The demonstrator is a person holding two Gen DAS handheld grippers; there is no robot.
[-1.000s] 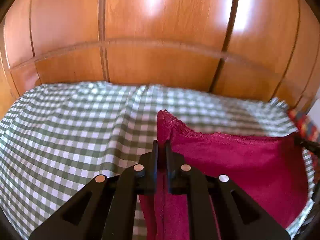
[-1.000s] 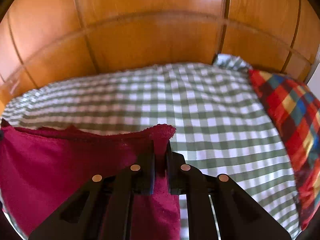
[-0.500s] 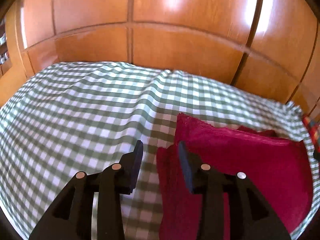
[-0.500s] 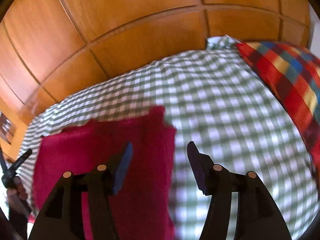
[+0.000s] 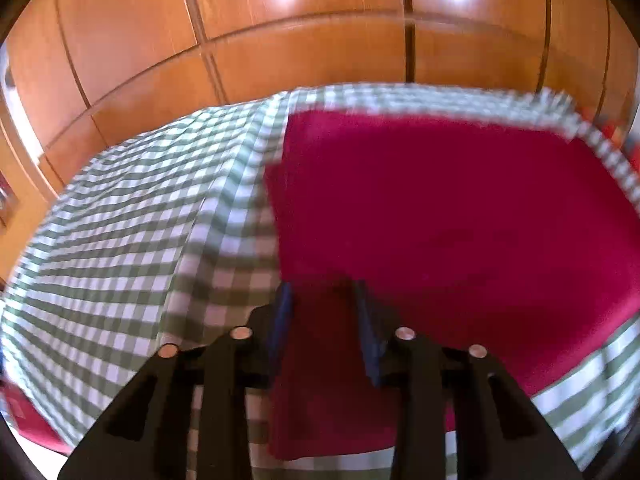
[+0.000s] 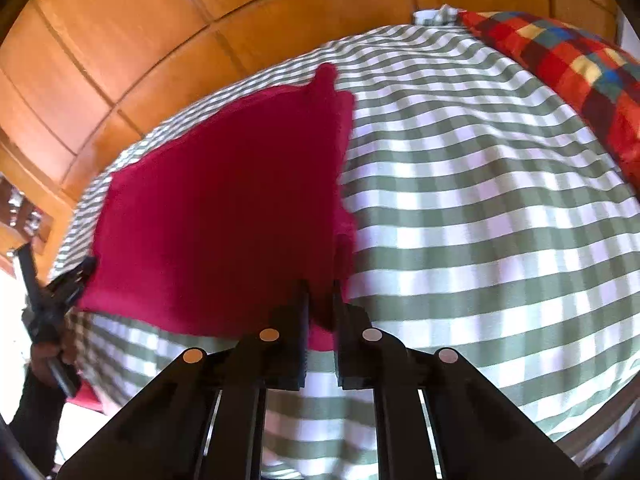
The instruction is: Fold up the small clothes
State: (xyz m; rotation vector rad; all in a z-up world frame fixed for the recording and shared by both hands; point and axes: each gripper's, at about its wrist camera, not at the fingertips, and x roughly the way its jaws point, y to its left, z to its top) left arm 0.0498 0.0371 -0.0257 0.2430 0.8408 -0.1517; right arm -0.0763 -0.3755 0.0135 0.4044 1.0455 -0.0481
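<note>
- The crimson cloth (image 6: pixel 224 200), a small towel-like piece, lies flat on the green-and-white checked bed cover (image 6: pixel 480 208), on the side near the wooden wardrobe doors (image 6: pixel 120 40).
- In the right wrist view its outline is roughly rectangular, and a second edge runs along its right side. I judge that one fold is already made and the cloth now lies doubled.
- The near right corner of the cloth sits between the jaws of the right gripper (image 6: pixel 320 300). These jaws have just closed and now pinch this corner.
- The left gripper (image 5: pixel 322 300) stands over the near left corner of the cloth. Its jaws have just closed a little but remain partly spread, one on each side of the edge. The picture is blurred, and I see no pressing on the cloth.
- A hand (image 6: pixel 44 360) holds the left gripper at the left rim of the right wrist view.
- What is left, in my judgement: the left grip must be completed, then a second fold brings the cloth to a smaller packet.
- A red checked pillow (image 6: pixel 568 64) lies at the far right, well apart from the cloth.
</note>
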